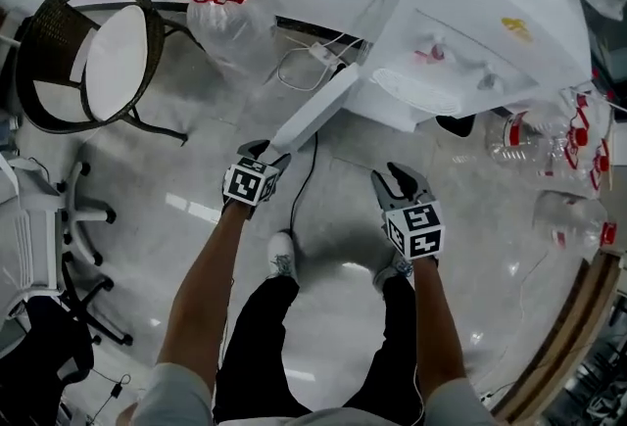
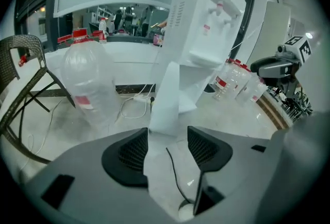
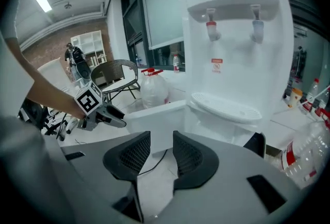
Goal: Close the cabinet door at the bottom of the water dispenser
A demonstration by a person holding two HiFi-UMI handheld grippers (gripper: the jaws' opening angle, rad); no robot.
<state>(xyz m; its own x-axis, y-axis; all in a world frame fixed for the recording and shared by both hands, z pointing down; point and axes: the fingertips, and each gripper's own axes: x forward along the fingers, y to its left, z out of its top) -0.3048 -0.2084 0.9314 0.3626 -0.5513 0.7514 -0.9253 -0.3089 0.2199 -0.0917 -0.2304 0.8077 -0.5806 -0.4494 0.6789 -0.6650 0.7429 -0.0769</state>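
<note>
White plastic all over this one: the water dispenser (image 1: 490, 32) stands on the glossy tiled floor (image 1: 176, 258), and its bottom cabinet door (image 1: 313, 116) is wide open, swung out toward the person, so from the head view it's a long white slab seen edge-on. The left gripper (image 1: 265, 158) is right at the door's free end with its jaws spread. In the left gripper view the door's edge lines up with the gap just past the tips, and the pads aren't squeezing it. Can't tell if anything is actually touching. The right gripper (image 1: 402, 181) sits off to the other side, in front of the dispenser and clear of the door. Its jaws are spread too, with only floor and a thin black cable (image 1: 302, 181) showing between them. Both grippers point downward. Also around: a dark wicker chair (image 1: 59, 42) at the upper left, a big clear water jug (image 1: 220, 23) with a red cap behind the door, and a bunch of clear bottles (image 1: 568, 145) lying to the right of the dispenser.
</note>
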